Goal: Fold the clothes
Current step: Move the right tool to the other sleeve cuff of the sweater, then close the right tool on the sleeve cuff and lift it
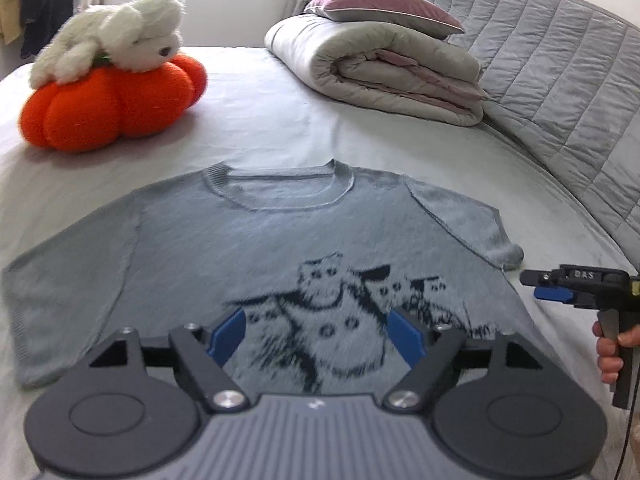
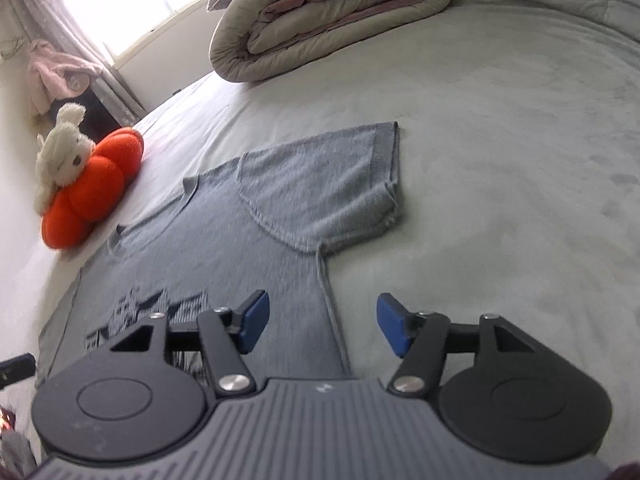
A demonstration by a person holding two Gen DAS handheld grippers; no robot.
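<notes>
the left gripper sits at the bottom centre of its frame, blue pads spread wide and holding nothing, poised over the dark animal print on a grey knitted short-sleeved top. the top lies flat, front up, on the pale bed sheet, collar toward the upper part of the frame and both sleeves spread out. at the right edge of that frame the right gripper appears side-on, near the top's sleeve hem — a hand grips its handle. in its own view the right gripper is also spread apart and empty, straddling the side seam of the top. farther out, upper left, a white plush rabbit lies on an orange pumpkin cushion. a rolled duvet with a pink pillow on it sits upper right, beside a quilted grey headboard.
</notes>
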